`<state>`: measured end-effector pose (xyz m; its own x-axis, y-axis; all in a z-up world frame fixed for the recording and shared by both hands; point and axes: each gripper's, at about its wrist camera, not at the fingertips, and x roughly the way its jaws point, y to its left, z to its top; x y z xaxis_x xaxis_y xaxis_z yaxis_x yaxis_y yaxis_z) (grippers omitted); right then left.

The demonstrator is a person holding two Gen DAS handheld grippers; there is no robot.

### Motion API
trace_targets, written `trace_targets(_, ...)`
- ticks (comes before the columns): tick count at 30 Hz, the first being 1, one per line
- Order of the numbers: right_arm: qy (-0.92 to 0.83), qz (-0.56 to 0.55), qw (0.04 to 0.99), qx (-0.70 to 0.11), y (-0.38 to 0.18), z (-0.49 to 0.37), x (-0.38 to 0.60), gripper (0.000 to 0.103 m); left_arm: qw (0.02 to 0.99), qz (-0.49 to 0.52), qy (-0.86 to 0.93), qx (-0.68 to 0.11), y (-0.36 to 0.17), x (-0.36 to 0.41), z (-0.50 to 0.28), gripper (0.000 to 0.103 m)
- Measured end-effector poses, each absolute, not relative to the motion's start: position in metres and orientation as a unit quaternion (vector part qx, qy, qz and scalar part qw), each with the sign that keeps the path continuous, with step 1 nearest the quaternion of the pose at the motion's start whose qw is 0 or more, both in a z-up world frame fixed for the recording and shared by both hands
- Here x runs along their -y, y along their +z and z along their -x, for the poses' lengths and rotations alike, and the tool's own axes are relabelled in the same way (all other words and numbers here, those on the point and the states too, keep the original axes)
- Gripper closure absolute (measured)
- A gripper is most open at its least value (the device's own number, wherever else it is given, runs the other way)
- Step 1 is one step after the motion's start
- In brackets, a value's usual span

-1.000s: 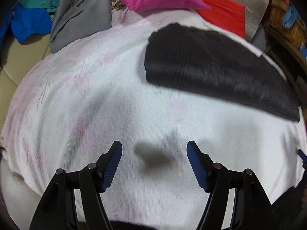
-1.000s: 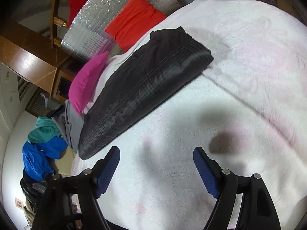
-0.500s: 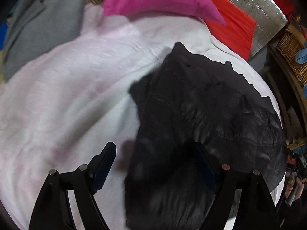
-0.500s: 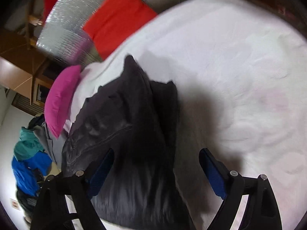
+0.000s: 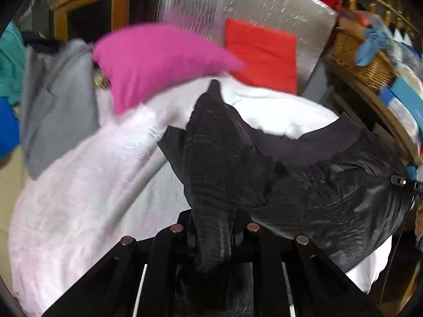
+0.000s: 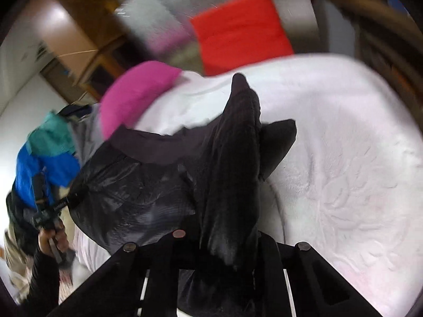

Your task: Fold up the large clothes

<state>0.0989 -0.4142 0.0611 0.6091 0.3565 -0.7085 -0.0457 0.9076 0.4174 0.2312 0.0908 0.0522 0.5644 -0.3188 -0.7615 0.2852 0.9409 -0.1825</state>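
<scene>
garment, black and large (image 5: 312,182), hangs stretched between the two grippers above the bed (image 5: 87,185), and that span is what the coming fold turns on. the left gripper (image 5: 214,233) has its jaws closed tight on a ribbed, knit-looking bunch of the fabric that rises from between them toward 12 o'clock; from there the rest of the cloth runs off toward 3 o'clock, where the tip of the other gripper shows at the frame's edge, pinching the far corner. in the right wrist view the right gripper (image 6: 227,237) likewise has its jaws clamped on a thick dark fold standing up toward 12 o'clock, with the body of the garment sagging away toward 9 o'clock to the left gripper. so the long axis lies side to side between the hands, neither hand plainly nearer to the bed, and the lower edge appears to drape on or just above the white cover. the cloth looks part ribbed, part shiny and crinkled like a lining, with a smooth matte panel at the top edge. a pink pillow (image 5: 158,60) and a red cushion (image 5: 261,52) lie beyond at 12 o'clock, a grey garment (image 5: 58,100) at 10 o'clock.
</scene>
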Motion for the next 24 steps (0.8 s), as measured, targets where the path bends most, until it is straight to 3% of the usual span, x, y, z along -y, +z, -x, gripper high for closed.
trace_targets(3,0.107,-0.204,0.868,-0.44,0.033,-0.054,0.419,0.087,0.874,0.046,-0.169,-0.454,0.022,-0.107,-0.188,0.084)
trace_targets(6,0.063,-0.252,0.828,-0.497,-0.048,-0.026,0.435,0.072,0.832,0.05,-0.149,-0.532,-0.052,-0.112,-0.17,0.069)
trace_targets(8,0.029,-0.277,0.816,-0.507,-0.08,-0.009,0.443,0.054,0.823,0.08,-0.134,-0.546,-0.08,-0.12,-0.168,0.041)
trace_targets(9,0.024,-0.29,0.821,-0.491,-0.079,0.0,0.446,0.049,0.829,0.11,-0.121,-0.534,-0.077,-0.133,-0.163,0.038)
trace_targets(11,-0.009,-0.279,0.845,-0.456,-0.058,0.018,0.448,0.047,0.836,0.136,-0.094,-0.523,-0.062,-0.149,-0.157,0.037)
trace_targets(13,-0.037,-0.256,0.871,-0.419,-0.032,0.031,0.446,0.036,0.856,0.141,-0.074,-0.491,-0.035,-0.159,-0.147,0.036)
trace_targets(18,0.002,-0.244,0.904,-0.35,0.016,0.048,0.403,0.029,0.893,0.099,-0.05,-0.435,0.009,-0.142,-0.11,0.035)
trace_targets(21,0.039,-0.219,0.909,-0.352,0.013,0.045,0.356,0.027,0.9,0.072,-0.077,-0.423,0.015,-0.11,-0.088,0.034)
trace_targets(24,0.019,-0.221,0.903,-0.369,-0.014,0.034,0.329,0.022,0.906,0.049,-0.094,-0.41,0.006,-0.079,-0.078,0.023)
